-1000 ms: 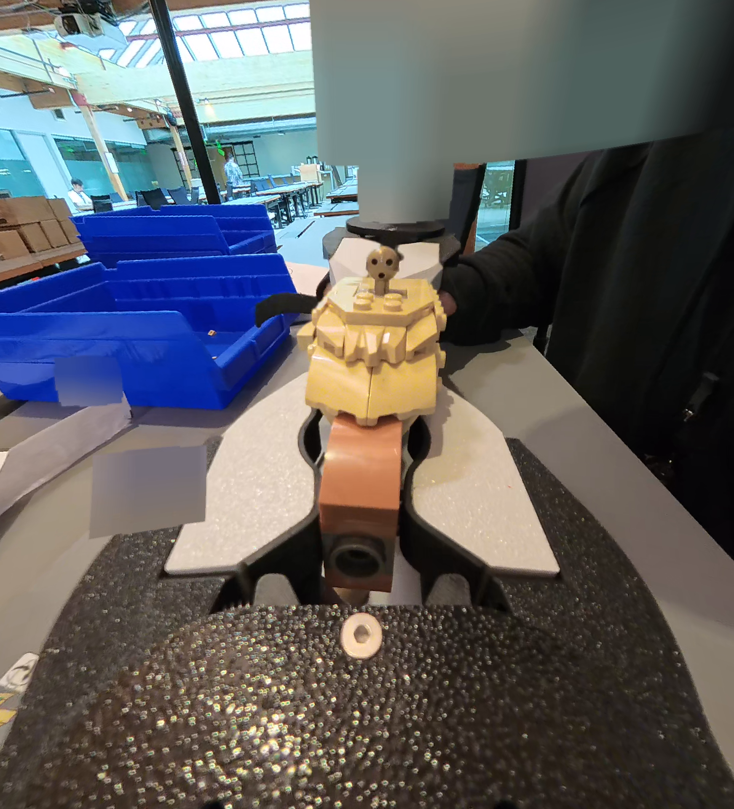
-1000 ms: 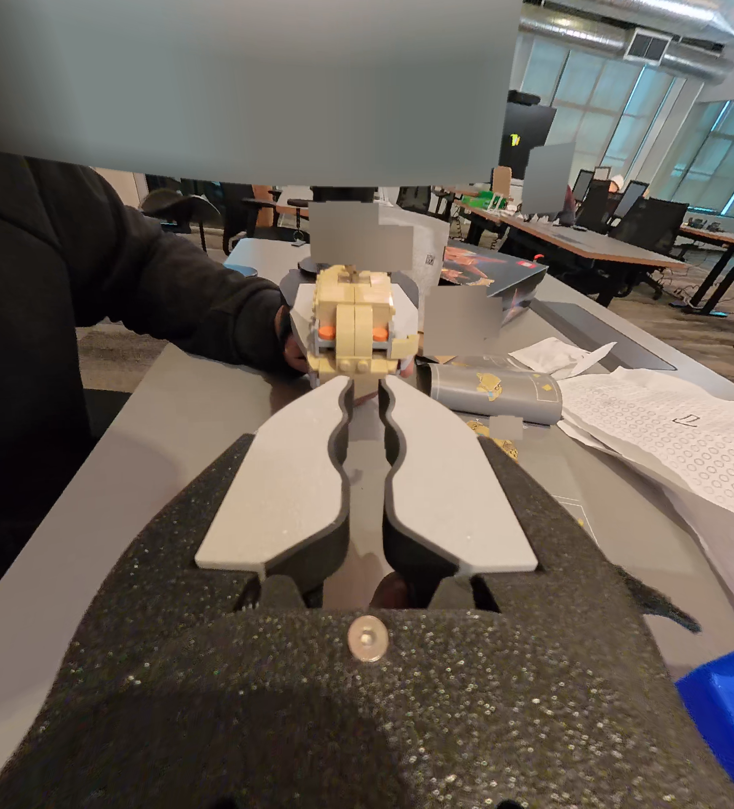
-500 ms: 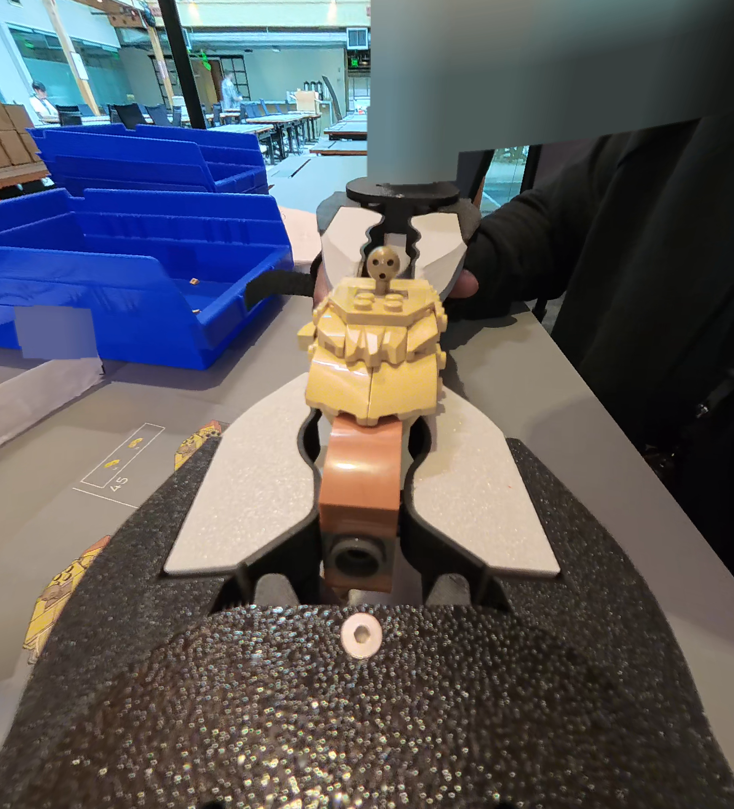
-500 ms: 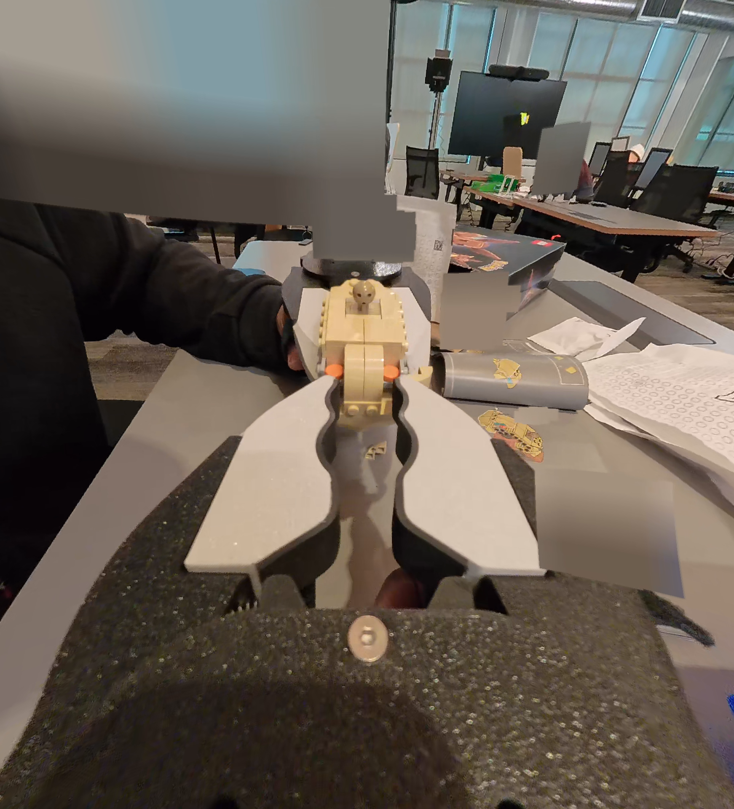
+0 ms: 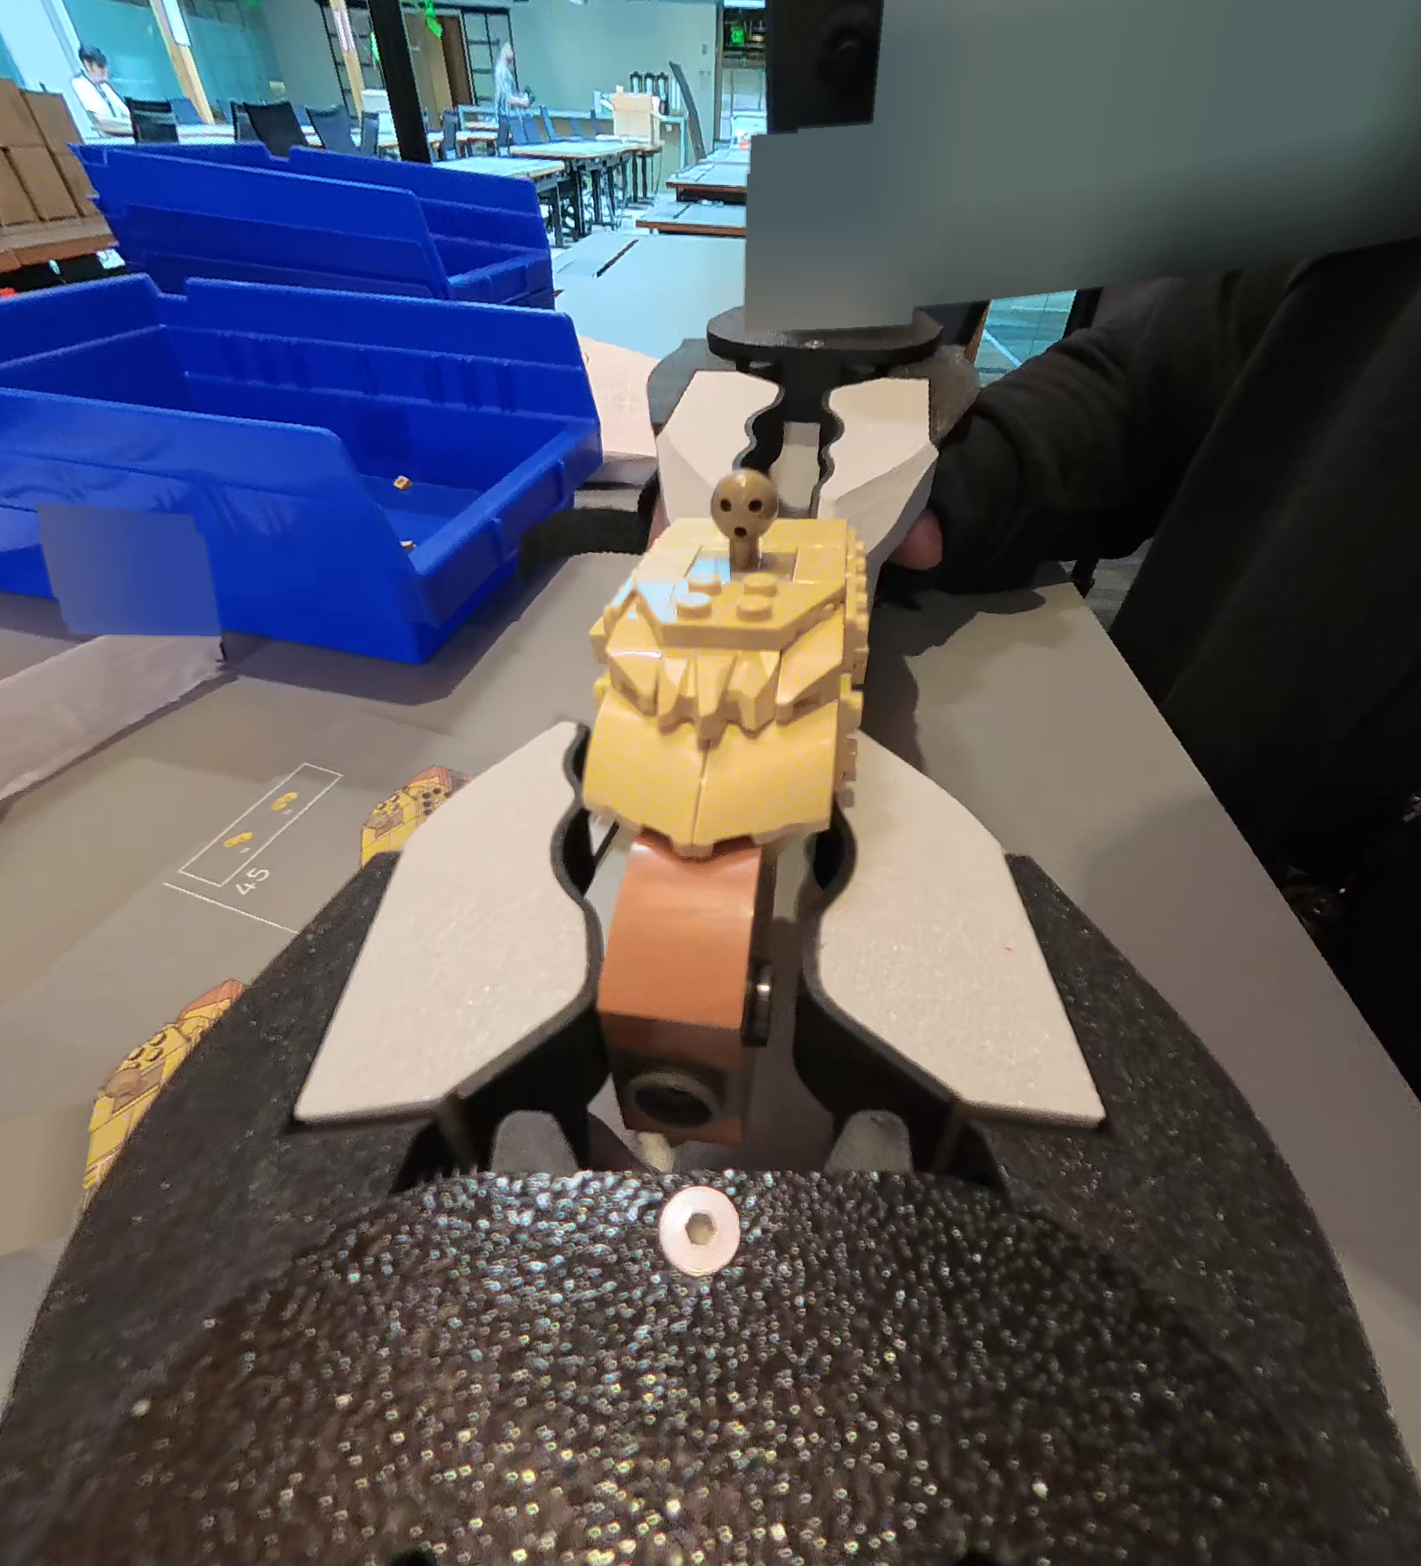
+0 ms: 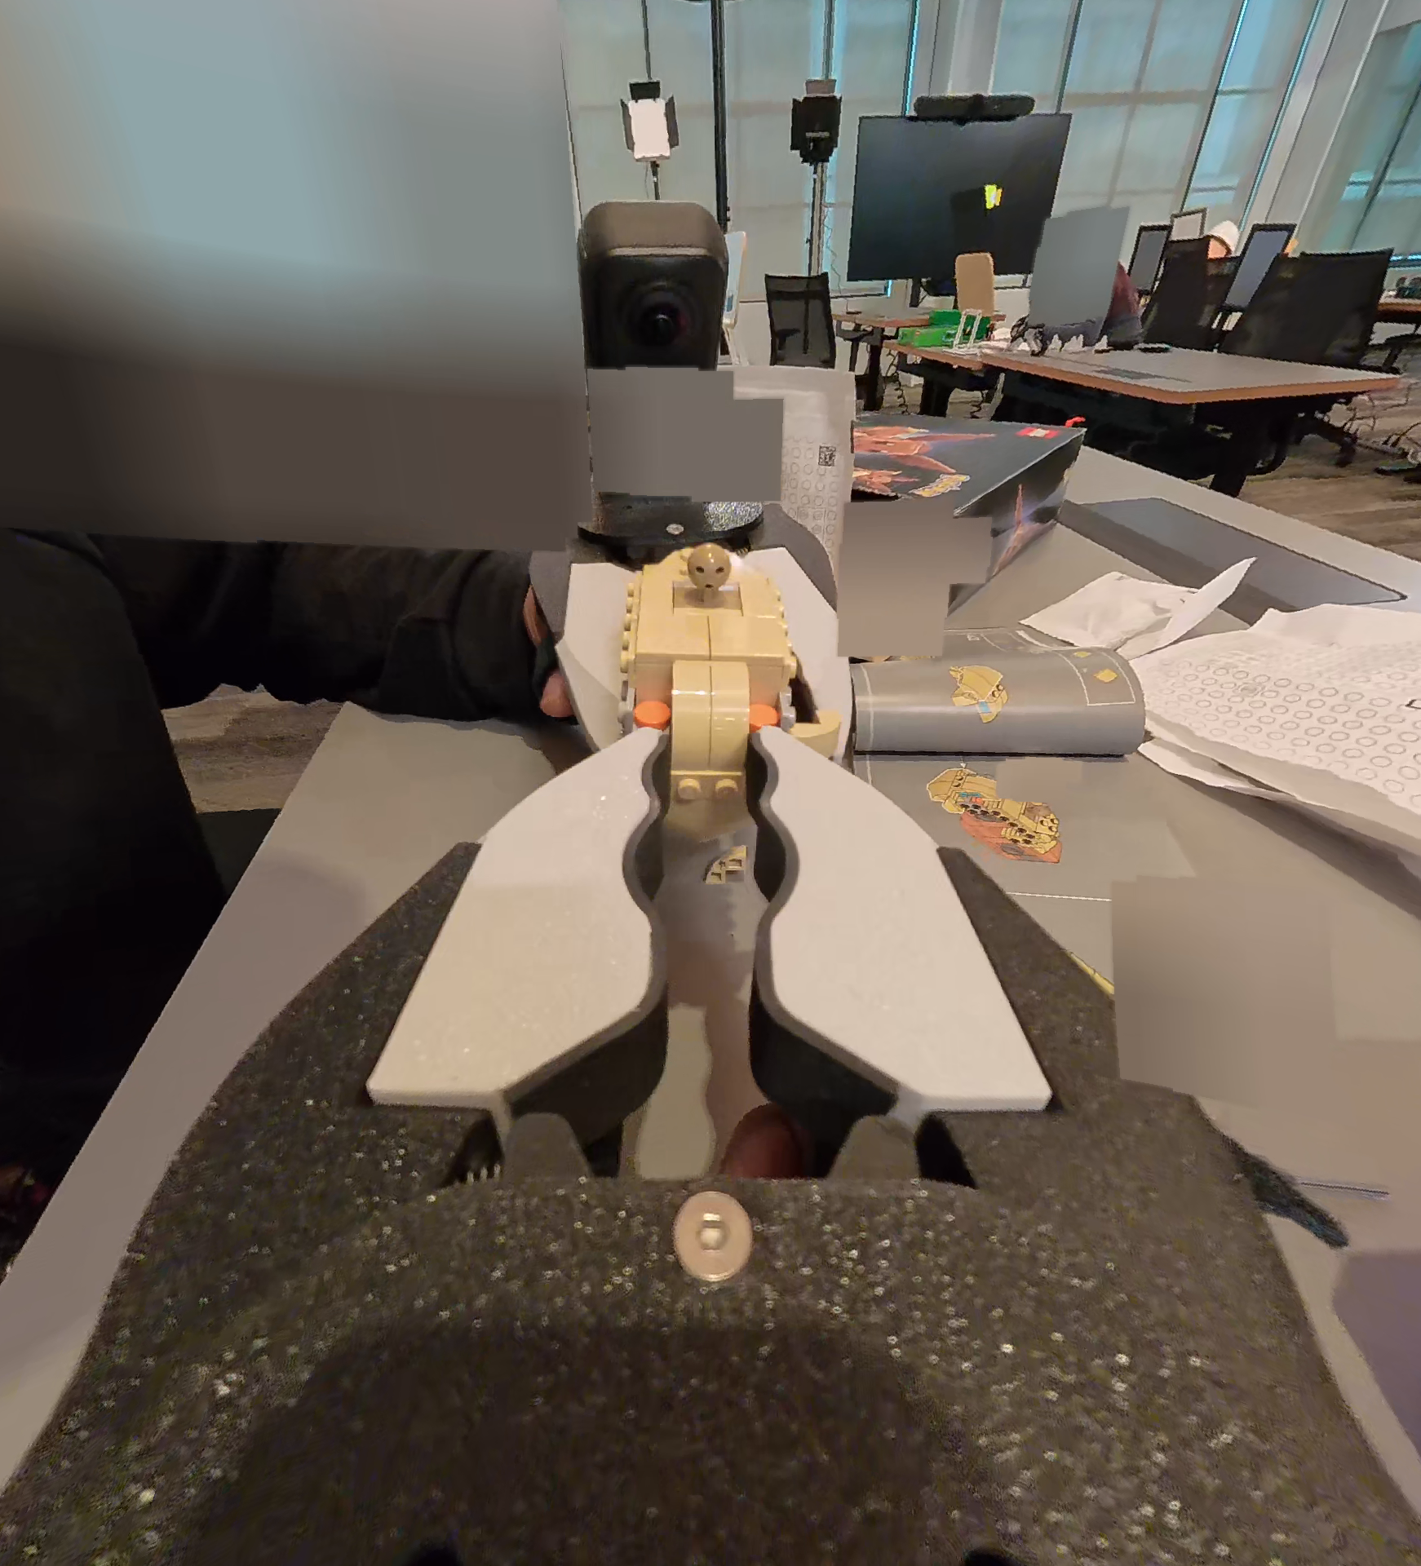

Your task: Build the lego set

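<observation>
Grey table [image 5: 1029, 763]: blue bins [image 5: 266, 474] at 10 o'clock in the left wrist view.

Left hand-held gripper [image 5: 711, 741]: released. Its fingers stand off either side of the brown block [image 5: 682, 949], with gaps visible.

Right hand-held gripper [image 6: 705, 746]: clenched on the narrow tan nose of the brick model [image 6: 707, 644].

Model: above the table, between the two grippers. Long axis runs 6 to 12 o'clock in both views, brown end toward the left gripper.

Ball-headed peg [image 5: 743, 506]: upright on top.
</observation>
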`<action>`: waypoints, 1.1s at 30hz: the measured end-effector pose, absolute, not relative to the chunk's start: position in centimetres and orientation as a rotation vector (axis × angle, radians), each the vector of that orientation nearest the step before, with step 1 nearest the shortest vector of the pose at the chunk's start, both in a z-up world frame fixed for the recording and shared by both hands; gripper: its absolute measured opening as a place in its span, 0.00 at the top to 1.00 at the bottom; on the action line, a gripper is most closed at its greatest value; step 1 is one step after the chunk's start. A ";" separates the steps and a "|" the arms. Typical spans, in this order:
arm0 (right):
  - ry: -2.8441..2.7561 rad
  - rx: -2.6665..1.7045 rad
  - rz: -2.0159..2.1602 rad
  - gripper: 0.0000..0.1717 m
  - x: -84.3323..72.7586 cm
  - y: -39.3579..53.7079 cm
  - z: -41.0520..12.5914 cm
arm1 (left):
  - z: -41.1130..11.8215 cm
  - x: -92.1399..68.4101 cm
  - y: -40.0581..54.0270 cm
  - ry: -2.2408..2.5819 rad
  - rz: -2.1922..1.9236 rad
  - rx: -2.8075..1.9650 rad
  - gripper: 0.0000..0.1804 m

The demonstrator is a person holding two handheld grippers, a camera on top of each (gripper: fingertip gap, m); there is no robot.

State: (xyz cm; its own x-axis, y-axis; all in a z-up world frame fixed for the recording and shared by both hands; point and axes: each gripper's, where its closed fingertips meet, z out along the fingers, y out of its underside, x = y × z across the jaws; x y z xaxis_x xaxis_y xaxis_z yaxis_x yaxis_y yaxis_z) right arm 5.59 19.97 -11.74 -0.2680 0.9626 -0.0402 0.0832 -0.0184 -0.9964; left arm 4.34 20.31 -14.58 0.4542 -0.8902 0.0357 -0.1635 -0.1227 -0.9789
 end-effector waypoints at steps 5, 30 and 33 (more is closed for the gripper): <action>-1.441 -1.188 1.448 0.91 5.6 20.2 -11.9 | -15.2 4.4 20.0 0.978 -0.822 -1.633 0.69; -1.533 -1.227 1.352 0.91 5.3 20.1 -13.5 | -19.3 4.4 19.6 1.181 -0.634 -1.824 0.70; -1.539 -1.227 1.348 0.91 5.3 20.1 -13.5 | -19.3 4.3 19.9 1.186 -0.600 -1.829 0.74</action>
State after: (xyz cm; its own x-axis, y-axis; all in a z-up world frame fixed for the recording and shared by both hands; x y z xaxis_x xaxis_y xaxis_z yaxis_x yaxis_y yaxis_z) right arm 5.29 20.08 -13.49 -0.2704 0.9609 -0.0594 0.1851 -0.0086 -0.9827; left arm 4.27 19.92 -19.32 0.4344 -0.8991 -0.0533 -0.4900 -0.1862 -0.8516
